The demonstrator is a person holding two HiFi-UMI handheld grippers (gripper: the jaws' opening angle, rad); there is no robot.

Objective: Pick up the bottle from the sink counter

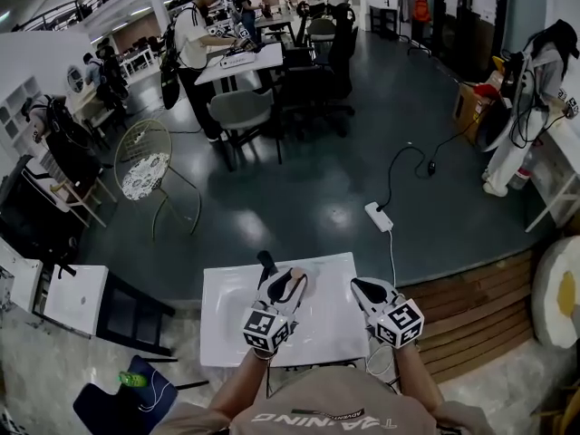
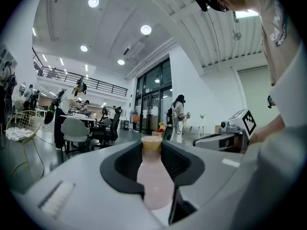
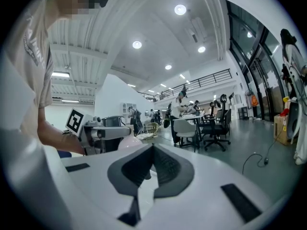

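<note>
Sitting low in the centre of the left gripper view, the pink bottle point(image 2: 154, 178) with a pale cap is clamped between the jaws of the left gripper point(image 2: 153, 147), above the white worktop point(image 1: 317, 324) at the head view's lower centre. Just to its right in that view, the right gripper point(image 3: 152, 150) has its jaws together, empty.

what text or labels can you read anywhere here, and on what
"NING": part of white print on the person's beige shirt, upside down; rest unclear.
On the pale pink plastic bottle: no label visible.
The black-and-white square markers on the hand-held gripper cubes: patterns, no words.
</note>
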